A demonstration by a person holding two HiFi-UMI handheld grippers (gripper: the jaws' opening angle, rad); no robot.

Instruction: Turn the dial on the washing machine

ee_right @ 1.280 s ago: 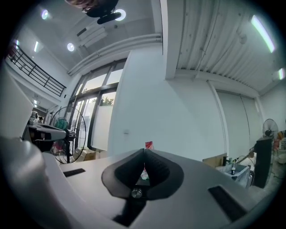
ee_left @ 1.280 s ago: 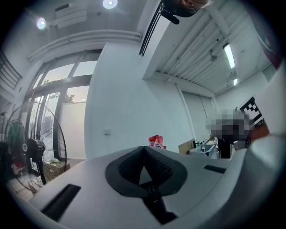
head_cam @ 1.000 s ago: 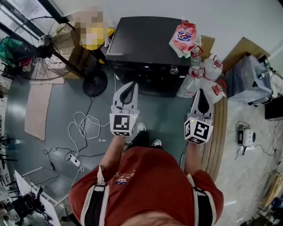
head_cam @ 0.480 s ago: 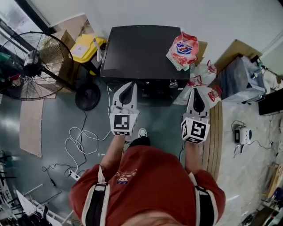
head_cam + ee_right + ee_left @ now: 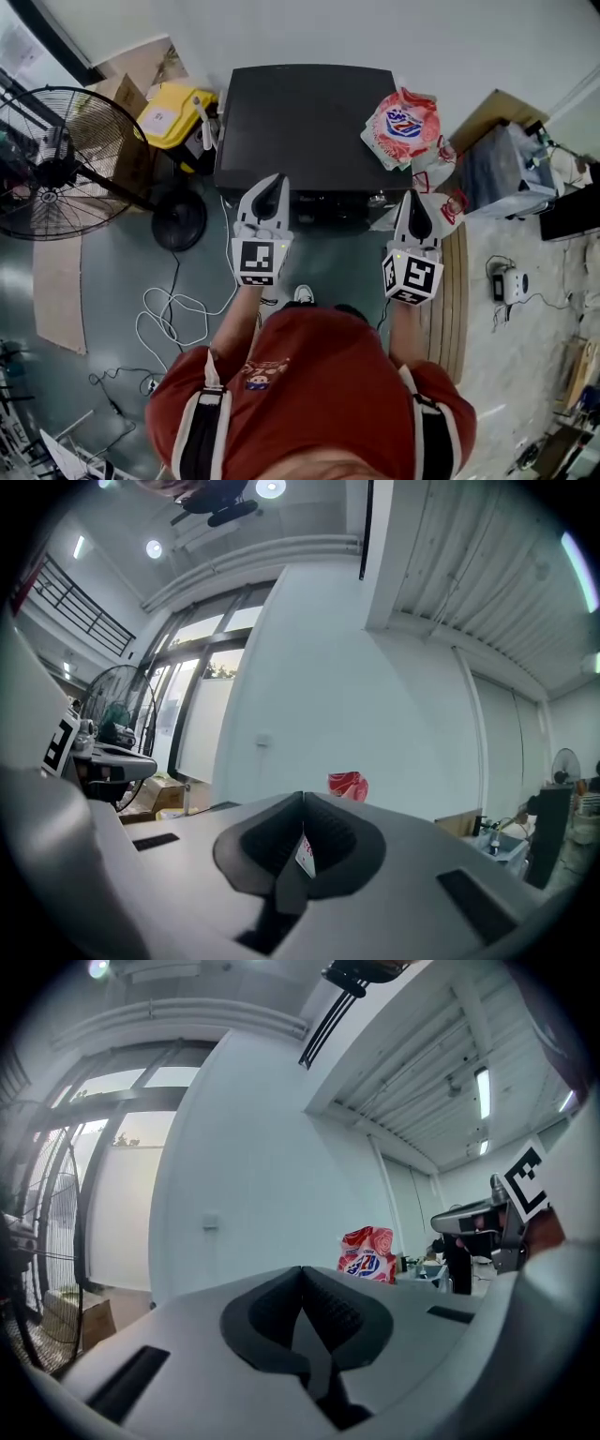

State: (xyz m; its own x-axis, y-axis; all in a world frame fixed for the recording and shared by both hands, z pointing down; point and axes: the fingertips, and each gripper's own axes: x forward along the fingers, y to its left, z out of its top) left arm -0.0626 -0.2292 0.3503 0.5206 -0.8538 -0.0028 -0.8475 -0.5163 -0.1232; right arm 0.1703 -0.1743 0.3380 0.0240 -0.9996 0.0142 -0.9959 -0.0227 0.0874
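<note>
The black washing machine [image 5: 300, 117] stands against the wall at the top of the head view, with a red detergent bag [image 5: 403, 122] on its right rear corner. Its front panel lies in shadow, and what may be the dial [image 5: 379, 199] shows faintly at the panel's right end. My left gripper [image 5: 272, 181] is shut and empty, its tip over the machine's front edge left of centre. My right gripper [image 5: 413, 198] is shut too, just right of the machine's front right corner. In the left gripper view the left gripper [image 5: 302, 1269] points at the wall, the red bag [image 5: 367, 1252] ahead. The right gripper [image 5: 302, 796] sees the same bag [image 5: 347, 785].
A standing fan [image 5: 56, 159] and a yellow box [image 5: 173, 112] stand left of the machine. White bags [image 5: 441, 202] and a grey bin [image 5: 502, 169] are on its right. White cables [image 5: 169, 309] trail on the floor, and wooden boards [image 5: 459, 281] lie at the right.
Both grippers have moved forward together to the washing machine; their tips now reach its front edge. Both jaws stay shut.
</note>
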